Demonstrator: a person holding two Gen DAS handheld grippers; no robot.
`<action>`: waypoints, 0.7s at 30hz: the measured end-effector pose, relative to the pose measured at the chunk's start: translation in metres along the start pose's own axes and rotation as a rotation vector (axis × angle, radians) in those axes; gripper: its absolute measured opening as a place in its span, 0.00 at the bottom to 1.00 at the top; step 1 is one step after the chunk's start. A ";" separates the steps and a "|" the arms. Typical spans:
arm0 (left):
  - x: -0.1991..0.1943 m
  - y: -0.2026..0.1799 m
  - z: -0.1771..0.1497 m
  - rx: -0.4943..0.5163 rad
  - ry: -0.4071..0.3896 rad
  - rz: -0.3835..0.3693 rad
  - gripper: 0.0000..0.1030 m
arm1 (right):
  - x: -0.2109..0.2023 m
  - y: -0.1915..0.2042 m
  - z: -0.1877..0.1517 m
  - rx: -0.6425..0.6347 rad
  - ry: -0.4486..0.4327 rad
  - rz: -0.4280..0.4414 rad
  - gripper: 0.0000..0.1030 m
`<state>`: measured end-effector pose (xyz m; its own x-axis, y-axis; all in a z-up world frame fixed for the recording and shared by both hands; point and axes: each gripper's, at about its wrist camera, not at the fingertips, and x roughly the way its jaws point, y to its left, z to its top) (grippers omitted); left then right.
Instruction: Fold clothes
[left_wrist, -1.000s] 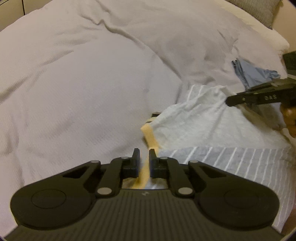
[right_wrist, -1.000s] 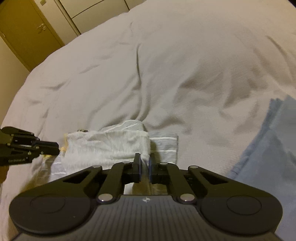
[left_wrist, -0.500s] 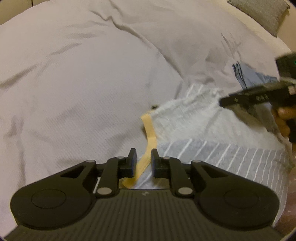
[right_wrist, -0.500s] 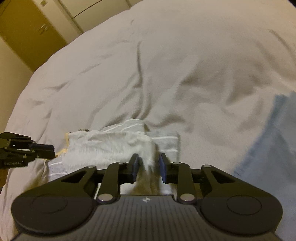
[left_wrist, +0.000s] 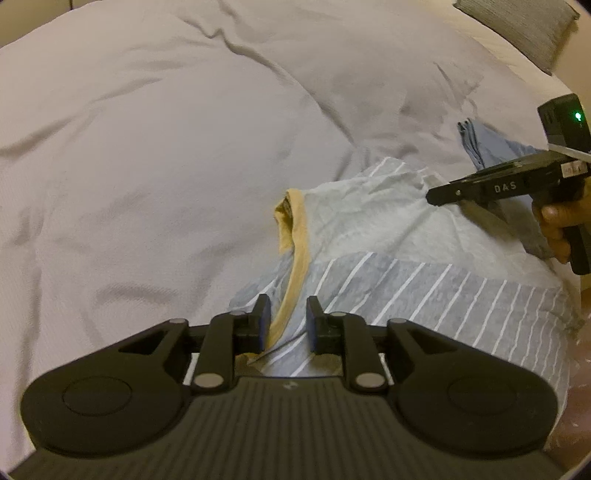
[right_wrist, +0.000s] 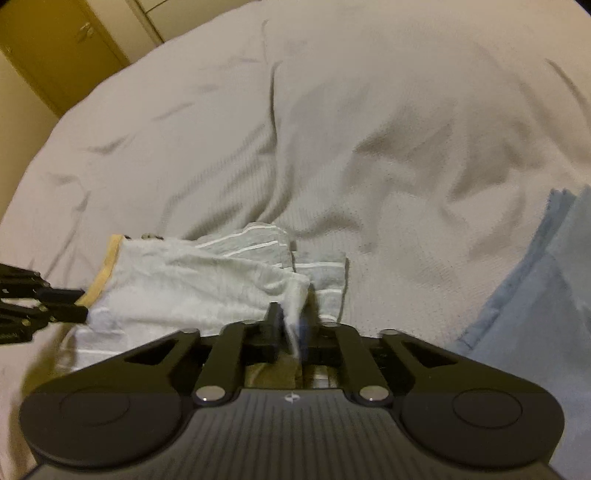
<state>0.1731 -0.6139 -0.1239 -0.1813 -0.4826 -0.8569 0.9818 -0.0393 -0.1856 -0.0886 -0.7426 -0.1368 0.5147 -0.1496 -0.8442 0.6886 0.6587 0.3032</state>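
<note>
on the grey bedspread (left_wrist: 155, 155) the striped garment (left_wrist: 424, 284) lies folded just in front of me, so i work from its near edge. my left gripper (left_wrist: 286, 319) has just been opening; its jaws stand narrowly apart with the yellow trim (left_wrist: 297, 258) loose between them, i judge to let that edge settle. my right gripper (right_wrist: 293, 330) has just been narrowing again around a pale cloth corner (right_wrist: 295, 299); whether it pinches i cannot tell. a blue cloth (right_wrist: 535, 314) waits to the right.
</note>
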 end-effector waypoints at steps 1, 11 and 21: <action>-0.004 0.000 -0.002 -0.003 -0.005 0.012 0.21 | 0.001 0.001 0.000 -0.010 0.000 -0.008 0.25; -0.010 0.007 -0.029 -0.093 0.009 0.048 0.22 | -0.073 0.031 -0.055 -0.096 -0.075 -0.049 0.29; -0.008 0.019 -0.020 -0.022 -0.104 0.131 0.28 | -0.097 0.031 -0.136 -0.117 -0.026 -0.203 0.29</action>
<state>0.1920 -0.5935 -0.1299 -0.0437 -0.5704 -0.8202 0.9950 0.0490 -0.0871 -0.1871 -0.6070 -0.1054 0.3862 -0.3057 -0.8703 0.7159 0.6943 0.0738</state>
